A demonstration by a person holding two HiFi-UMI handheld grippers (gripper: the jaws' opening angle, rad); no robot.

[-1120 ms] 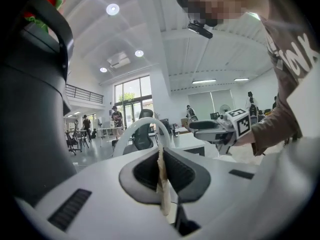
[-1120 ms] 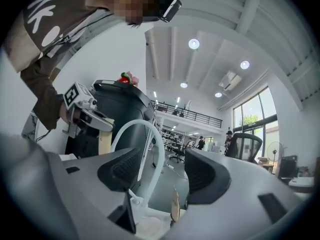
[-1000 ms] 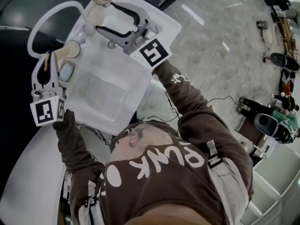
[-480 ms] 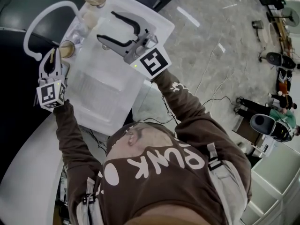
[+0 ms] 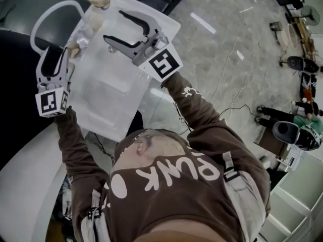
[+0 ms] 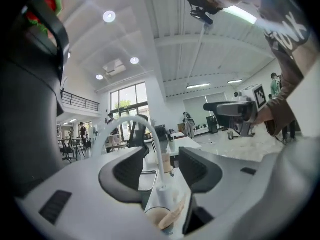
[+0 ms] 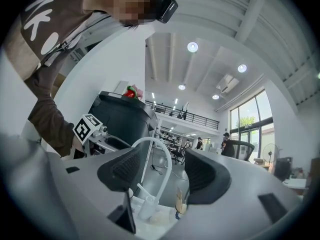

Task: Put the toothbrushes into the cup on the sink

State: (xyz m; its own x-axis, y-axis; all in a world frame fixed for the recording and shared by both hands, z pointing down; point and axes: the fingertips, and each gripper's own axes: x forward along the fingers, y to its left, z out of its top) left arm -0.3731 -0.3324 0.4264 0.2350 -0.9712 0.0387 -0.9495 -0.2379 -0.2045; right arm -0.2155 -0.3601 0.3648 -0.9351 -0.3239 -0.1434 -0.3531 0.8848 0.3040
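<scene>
Open floor (image 5: 222,59) past the right edge of the white sink (image 5: 101,97); clear room over the basin, tighter at the left rim beside the curved faucet (image 5: 44,15). On the left, a hand-held gripper (image 5: 54,58) with jaws opening, pads touching nothing. Directly below the gap, a cup (image 5: 74,48) with a toothbrush (image 6: 174,215) leaning inside. On the right, a hand-held gripper (image 5: 115,25) spread wide above the basin, empty. At the far corner, a second cup (image 5: 99,3), contents unclear.

Left claw (image 5: 54,55) opening, empty, beside cup (image 5: 73,48); right claw (image 5: 114,25) open over sink (image 5: 108,102).
</scene>
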